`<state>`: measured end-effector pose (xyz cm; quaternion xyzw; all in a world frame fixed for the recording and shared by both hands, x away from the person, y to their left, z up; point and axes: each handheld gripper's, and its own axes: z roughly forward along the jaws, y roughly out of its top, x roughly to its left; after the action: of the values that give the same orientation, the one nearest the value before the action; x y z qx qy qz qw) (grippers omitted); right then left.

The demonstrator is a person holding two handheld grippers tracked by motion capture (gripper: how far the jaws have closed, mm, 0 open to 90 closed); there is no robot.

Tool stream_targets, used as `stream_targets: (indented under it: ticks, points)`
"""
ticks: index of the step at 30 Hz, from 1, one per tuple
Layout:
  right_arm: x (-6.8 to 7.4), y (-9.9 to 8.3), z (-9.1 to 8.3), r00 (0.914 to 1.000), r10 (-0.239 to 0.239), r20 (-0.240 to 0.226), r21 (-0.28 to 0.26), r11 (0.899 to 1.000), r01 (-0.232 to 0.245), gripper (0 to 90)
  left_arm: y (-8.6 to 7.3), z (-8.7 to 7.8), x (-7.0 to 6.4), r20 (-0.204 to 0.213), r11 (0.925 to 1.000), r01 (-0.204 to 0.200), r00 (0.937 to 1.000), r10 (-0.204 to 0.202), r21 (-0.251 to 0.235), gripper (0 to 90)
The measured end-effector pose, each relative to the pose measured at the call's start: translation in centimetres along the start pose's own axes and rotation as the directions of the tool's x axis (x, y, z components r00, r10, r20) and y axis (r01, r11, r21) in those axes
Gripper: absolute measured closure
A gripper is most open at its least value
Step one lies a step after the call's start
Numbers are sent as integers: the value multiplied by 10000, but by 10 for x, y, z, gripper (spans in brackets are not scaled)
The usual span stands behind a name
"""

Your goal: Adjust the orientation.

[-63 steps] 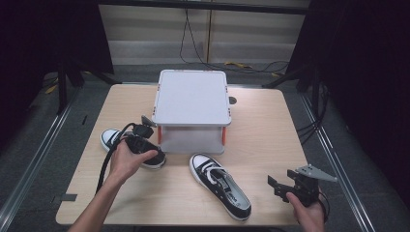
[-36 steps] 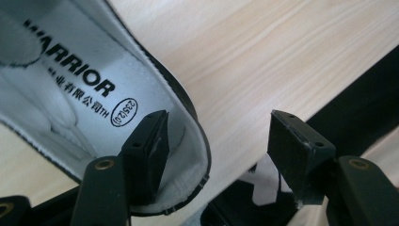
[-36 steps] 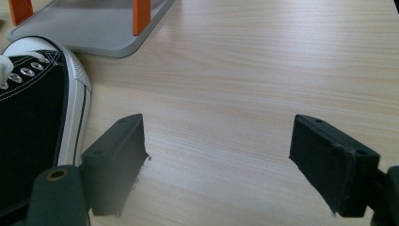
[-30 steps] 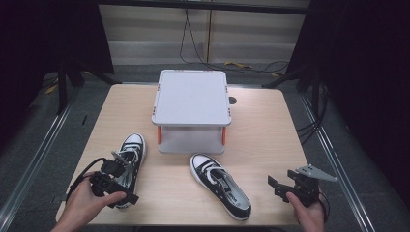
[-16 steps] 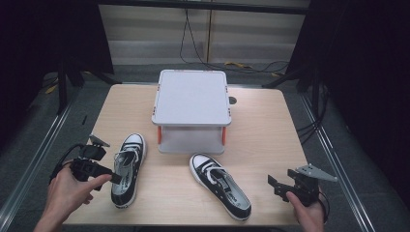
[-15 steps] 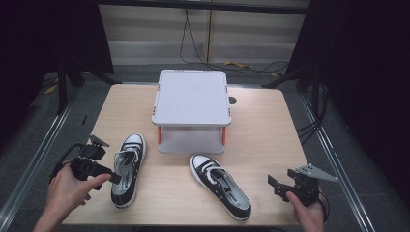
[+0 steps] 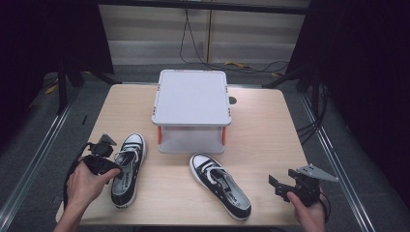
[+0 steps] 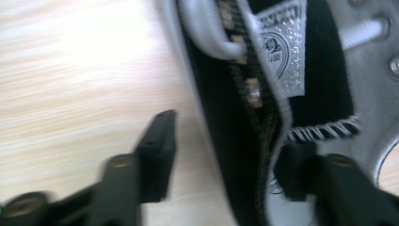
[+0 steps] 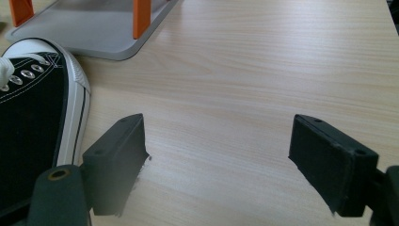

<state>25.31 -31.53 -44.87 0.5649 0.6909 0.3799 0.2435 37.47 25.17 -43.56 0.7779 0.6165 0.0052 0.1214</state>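
Bare bench [image 7: 270, 130] lies open along the right edge, while the grey box [image 7: 191, 108] blocks the middle toward the far edge.

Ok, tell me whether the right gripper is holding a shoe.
No. In the right gripper view the right gripper has its jaws wide apart over bare table, with the shoe off to one side.

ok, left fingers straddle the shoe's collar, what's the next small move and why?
Probably close the left gripper on the left shoe: its fingers stand open, one outside the side wall, one inside the opening, so the wall is already between them. The right gripper is open over bare table.
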Motion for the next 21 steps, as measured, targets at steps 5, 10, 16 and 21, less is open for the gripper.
stream_targets:
  ticks: [5, 10, 16, 21]
  points:
    - [1, 0, 1, 10000, -76, 34, 1, 10000, 76, 188, 3, 2, -1, 62, 9979, -507, 9987, 505, 395, 608]
    - [2, 0, 2, 10000, -58, 32, 39, 10000, 57, 188, 10, 12, -7, -87, 9927, -706, 9974, 717, 974, 618]
    - [1, 0, 2, 10000, -11, 43, 46, 10000, 10, 189, 16, 21, -2, 147, 9942, 39, 9999, -55, 1079, 645]
    - [1, 0, 3, 9999, -92, 40, 126, 9999, 92, 190, 17, 21, 0, 105, 9946, 48, 9999, -59, 1038, 663]
